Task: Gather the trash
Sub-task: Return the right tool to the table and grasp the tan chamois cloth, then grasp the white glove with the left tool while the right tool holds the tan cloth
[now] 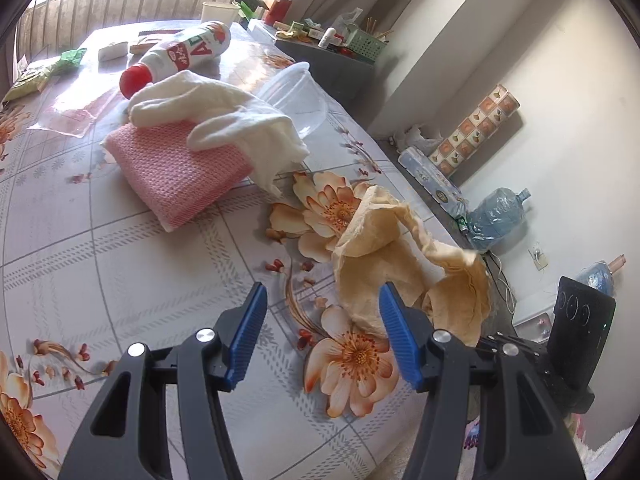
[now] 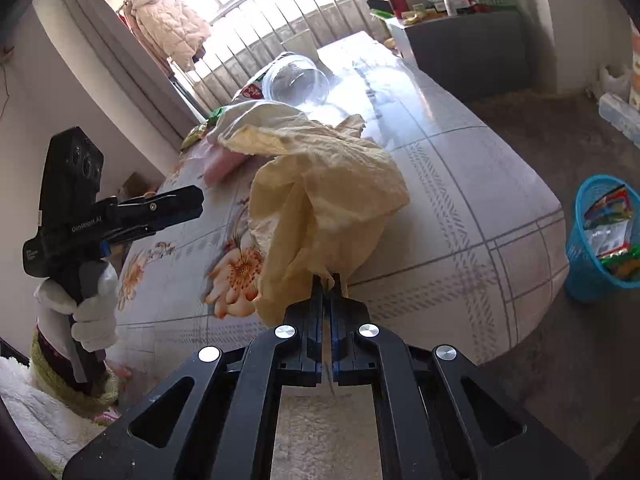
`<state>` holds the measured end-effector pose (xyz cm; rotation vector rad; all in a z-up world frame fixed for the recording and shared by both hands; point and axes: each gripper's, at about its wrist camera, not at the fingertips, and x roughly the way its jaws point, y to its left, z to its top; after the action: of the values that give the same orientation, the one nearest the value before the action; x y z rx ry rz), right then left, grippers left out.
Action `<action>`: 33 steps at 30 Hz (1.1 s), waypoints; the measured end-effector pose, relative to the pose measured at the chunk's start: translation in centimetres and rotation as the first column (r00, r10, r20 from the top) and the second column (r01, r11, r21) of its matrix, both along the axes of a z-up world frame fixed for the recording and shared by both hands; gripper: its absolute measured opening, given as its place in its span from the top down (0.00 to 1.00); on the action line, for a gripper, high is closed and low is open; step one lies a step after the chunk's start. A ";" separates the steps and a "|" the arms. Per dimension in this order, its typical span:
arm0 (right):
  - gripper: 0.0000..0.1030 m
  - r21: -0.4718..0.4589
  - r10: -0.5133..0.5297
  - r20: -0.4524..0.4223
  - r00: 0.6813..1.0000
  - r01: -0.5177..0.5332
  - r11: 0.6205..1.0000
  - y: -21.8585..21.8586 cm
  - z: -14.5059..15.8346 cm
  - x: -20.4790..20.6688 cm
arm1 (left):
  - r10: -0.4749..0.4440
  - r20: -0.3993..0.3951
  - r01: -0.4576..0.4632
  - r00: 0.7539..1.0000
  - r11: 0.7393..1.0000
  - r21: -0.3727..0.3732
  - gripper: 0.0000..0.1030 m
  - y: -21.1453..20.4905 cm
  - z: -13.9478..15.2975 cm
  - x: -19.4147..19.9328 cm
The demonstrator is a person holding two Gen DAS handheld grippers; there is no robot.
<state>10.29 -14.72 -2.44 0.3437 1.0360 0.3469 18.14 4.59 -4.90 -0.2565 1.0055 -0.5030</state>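
One crumpled yellow paper (image 2: 320, 196) hangs lifted from the right gripper (image 2: 327, 280), whose jaws are clenched on a pinched fold at its lower edge, over the flowered worktop (image 2: 460, 208). I judge it very light, soft and limp – it will flop and swing rather than hold a shape, and may tear if tugged. A bunched fold like the one now pinched looks the safest hold, since a single thin layer could slip out.

From the right wrist view the blue basket (image 2: 604, 236) shows on the floor at about 3 o'clock of the paper, already holding bright wrappers – the left wrist view shows no basket at all. That left view gives instead the left gripper (image 1: 322, 312), released and empty, with the paper at about 1 o'clock beyond its fingers, and farther off at 11 o'clock a pink cloth (image 1: 176, 168) under a white cloth (image 1: 216, 116), a red-capped bottle (image 1: 180, 54) and a clear tub (image 1: 298, 98)
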 end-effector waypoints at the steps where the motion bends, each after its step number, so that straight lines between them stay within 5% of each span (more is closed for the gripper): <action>1: 0.90 0.004 -0.006 0.002 1.000 0.006 1.000 -0.1 0.2 0.1 | -0.006 -0.001 0.006 1.000 1.000 0.001 0.45 -0.4 -0.1 0.1; 3: 0.62 0.030 -0.048 0.023 0.999 0.047 0.998 -0.8 0.9 0.5 | -0.012 -0.004 0.012 1.000 1.000 -0.003 0.45 -1.0 -0.2 0.4; 8: 0.51 0.119 -0.116 0.013 0.993 0.114 0.986 -1.8 1.0 3.4 | -0.012 -0.007 0.012 1.000 1.000 -0.016 0.45 -1.2 -0.3 0.4; 15: 0.31 0.107 -0.082 -0.029 0.996 0.084 0.991 1.5 -0.1 6.7 | 0.015 -0.016 -0.015 1.000 1.000 -0.009 0.45 0.2 -0.5 0.3; 23: 0.14 -0.192 0.069 0.044 0.997 -0.059 0.980 7.7 -0.8 7.9 | 0.068 -0.013 -0.068 0.998 0.998 -0.015 0.45 2.8 -0.5 0.6; 28: 0.16 -0.342 0.113 0.064 0.991 -0.085 0.936 9.8 -1.5 8.5 | 0.099 0.001 -0.099 0.995 0.995 -0.019 0.45 4.1 0.1 1.3; 33: 0.51 -0.404 0.047 0.084 0.995 -0.009 0.915 9.0 -1.5 9.0 | 0.108 0.043 -0.108 0.993 0.994 0.000 0.45 4.5 1.4 2.7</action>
<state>19.27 -5.69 -3.92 -0.0603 0.9948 0.1650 20.81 9.12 -3.55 -0.2954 0.9451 -0.4069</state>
